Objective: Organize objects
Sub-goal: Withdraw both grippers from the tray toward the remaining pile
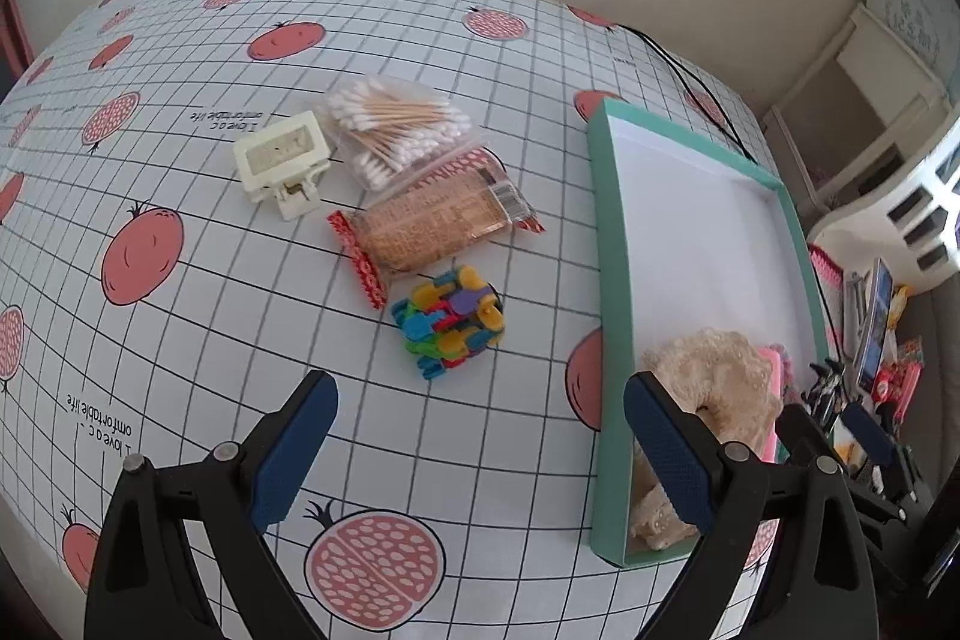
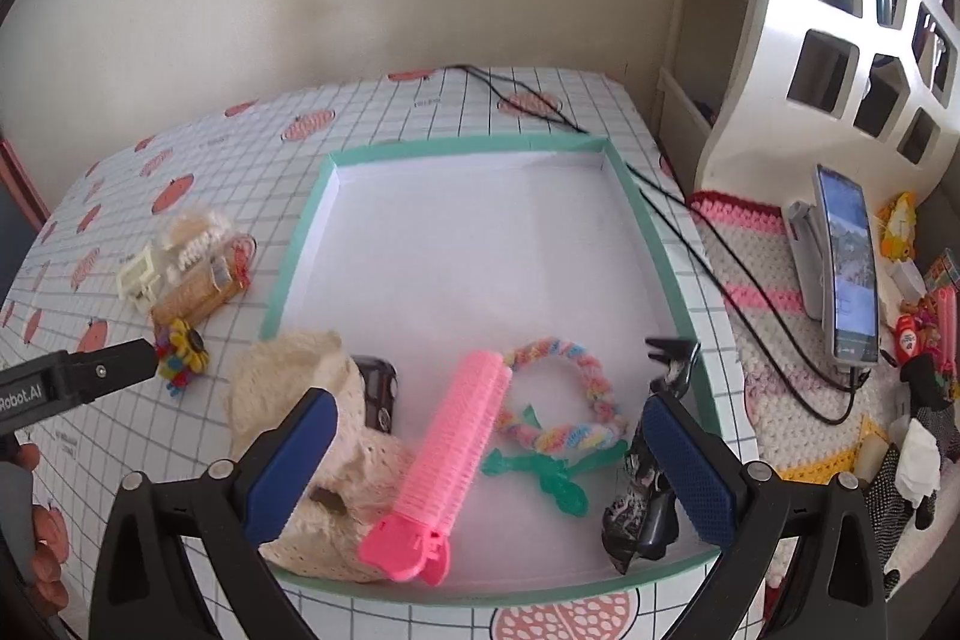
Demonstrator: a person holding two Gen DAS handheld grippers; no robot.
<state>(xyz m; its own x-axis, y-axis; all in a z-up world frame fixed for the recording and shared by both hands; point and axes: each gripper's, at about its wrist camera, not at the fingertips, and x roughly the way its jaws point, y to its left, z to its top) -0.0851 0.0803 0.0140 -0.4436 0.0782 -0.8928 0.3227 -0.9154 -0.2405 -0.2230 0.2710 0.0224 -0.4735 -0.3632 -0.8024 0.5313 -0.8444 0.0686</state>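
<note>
Here, the scene by label:

Box: a shallow teal-rimmed box [image 2: 654,244] with a white floor lies open on the pomegranate-print surface [image 1: 180,340].

In the box: a cream crocheted piece [image 2: 300,388] lies at the near left corner, partly over a dark small object [image 2: 378,391] that cannot be identified. A pink hair roller clip [image 2: 447,454] lies just beside it, then a pastel braided loop [image 2: 576,400], a green plastic clip [image 2: 540,475] and a black-and-white hair clip [image 2: 642,496] against the right wall.

Outside the box: a bag of cotton swabs [image 1: 396,124], a cream plastic clip [image 1: 282,157], a wrapped snack packet [image 1: 432,226] and a multicoloured block toy [image 1: 450,319] lie clustered left of it.

Left gripper [image 1: 480,436]: fingers wide apart, nothing between them, above the surface near the block toy.

Right gripper [image 2: 489,466]: fingers wide apart over the near end of the box, the roller clip below them, unclamped.
</note>
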